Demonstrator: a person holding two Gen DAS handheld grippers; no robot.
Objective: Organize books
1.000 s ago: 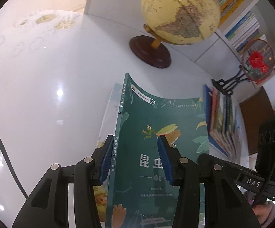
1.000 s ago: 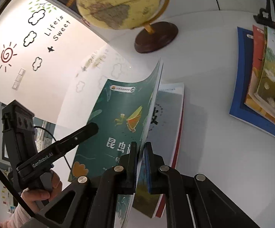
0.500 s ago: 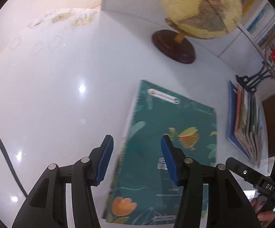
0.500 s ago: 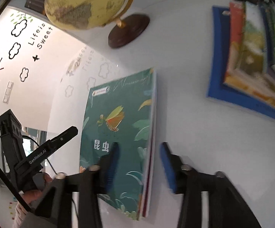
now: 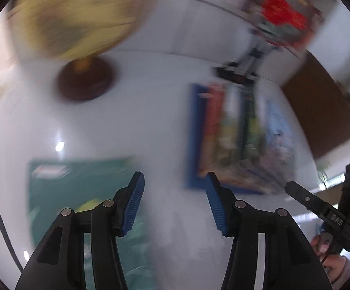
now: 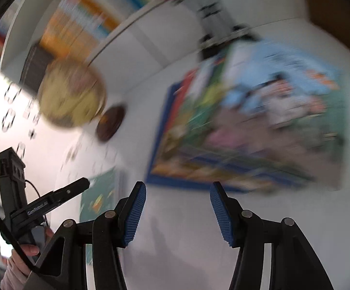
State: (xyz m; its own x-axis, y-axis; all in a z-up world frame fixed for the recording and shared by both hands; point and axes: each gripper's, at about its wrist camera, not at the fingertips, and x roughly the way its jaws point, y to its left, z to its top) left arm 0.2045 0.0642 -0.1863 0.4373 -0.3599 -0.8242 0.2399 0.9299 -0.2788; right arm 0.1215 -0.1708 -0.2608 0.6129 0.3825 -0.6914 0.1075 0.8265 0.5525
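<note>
Globe [image 5: 73, 17] left of book stack [image 5: 242, 135]

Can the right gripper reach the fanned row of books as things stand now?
Probably yes. The right gripper is open with nothing between its jaws, and only bare white table lies between it and the fanned row of books.

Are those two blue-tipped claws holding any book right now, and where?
No. Both the left gripper and the right gripper are open and empty; the green book lies flat on the table.

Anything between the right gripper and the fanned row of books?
Nothing visible. Past the open right gripper only bare white table lies before the fanned books; the globe stands off to the left.
</note>
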